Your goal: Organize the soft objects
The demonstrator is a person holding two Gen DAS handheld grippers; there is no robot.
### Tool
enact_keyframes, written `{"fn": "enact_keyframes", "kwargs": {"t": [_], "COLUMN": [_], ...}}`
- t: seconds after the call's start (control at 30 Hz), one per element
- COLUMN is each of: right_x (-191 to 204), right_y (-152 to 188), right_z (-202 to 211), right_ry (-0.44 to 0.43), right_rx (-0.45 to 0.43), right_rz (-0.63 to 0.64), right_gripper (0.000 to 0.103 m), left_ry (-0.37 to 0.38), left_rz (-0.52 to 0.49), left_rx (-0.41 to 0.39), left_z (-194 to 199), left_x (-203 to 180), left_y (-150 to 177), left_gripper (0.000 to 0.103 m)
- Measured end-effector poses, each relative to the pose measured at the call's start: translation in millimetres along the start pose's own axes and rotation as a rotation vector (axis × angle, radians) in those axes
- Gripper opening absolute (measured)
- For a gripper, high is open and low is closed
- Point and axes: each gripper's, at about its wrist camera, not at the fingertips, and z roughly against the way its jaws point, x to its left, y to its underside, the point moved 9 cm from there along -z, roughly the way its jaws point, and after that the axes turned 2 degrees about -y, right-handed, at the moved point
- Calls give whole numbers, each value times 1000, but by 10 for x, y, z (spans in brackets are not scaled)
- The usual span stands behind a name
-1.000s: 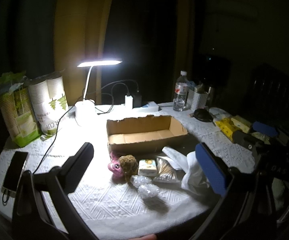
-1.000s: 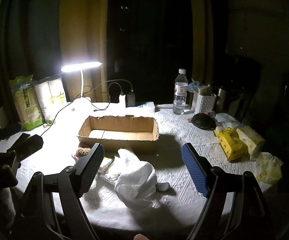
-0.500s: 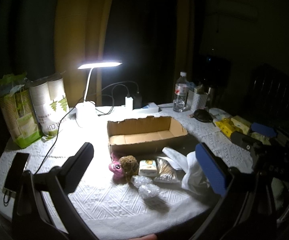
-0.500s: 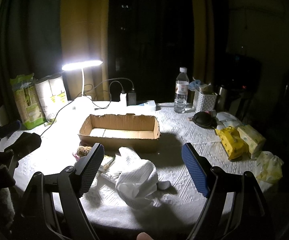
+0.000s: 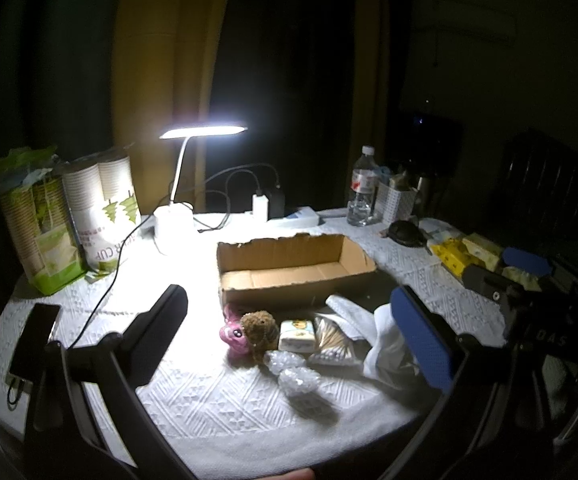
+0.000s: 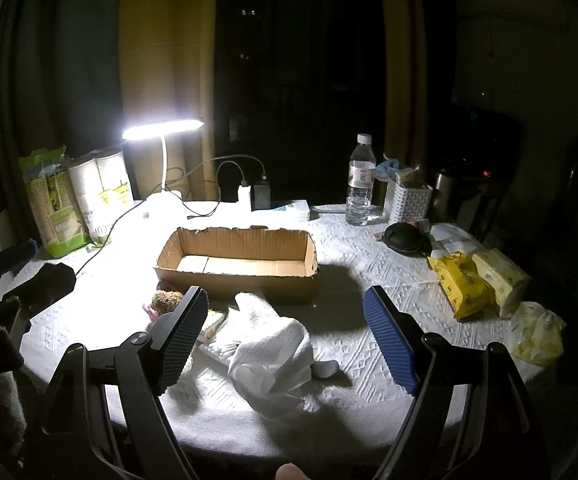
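Corrugated brown cardboard forms the shallow open box (image 6: 236,264) at the middle of the round table (image 6: 369,264), its rim ragged and its inside bare. A white cloth with a raised woven pattern covers the table, lit hard by a slim desk lamp (image 5: 203,131) on a bent stalk behind the box. The soft things lie in a loose cluster just in front of the box: a pink plush toy (image 5: 231,335) touching a brown fuzzy knitted one (image 5: 260,331), a small square tissue pack (image 5: 297,335) beside them, a clear packet of cotton swabs (image 5: 335,346), two crinkled lumps of bubble wrap (image 5: 295,374), and a rumpled white towel (image 6: 273,344) with a waffle texture at the cluster's right end. The left gripper (image 5: 289,344) hangs above the near edge of the table with its jaws wide apart, holding nothing, one finger black and the other faced with a dimpled blue pad. The right gripper (image 6: 285,336) is likewise spread wide and empty, its textured blue pads framing the towel from above without touching it. Stacks of ribbed paper cups (image 5: 101,208) in printed sleeves stand at the far left, a clear plastic water bottle (image 6: 361,180) at the back, and yellow tissue packs (image 6: 465,284) at the right edge. A dark phone (image 5: 35,338) lies flat near the left rim.
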Motion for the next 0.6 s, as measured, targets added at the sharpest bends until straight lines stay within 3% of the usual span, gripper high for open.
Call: {"fn": "enact_keyframes", "kwargs": {"t": [0.6], "right_x": [9], "right_y": [-8], "right_z": [-1], "right_ry": [1], "right_rx": [1], "right_rz": [1], "right_gripper": [83], "left_ry": [1], "left_rz": [-1], "left_rx": [-4], "left_z": [15], "left_x": [10], "left_y": [-5], "left_gripper": [102]}}
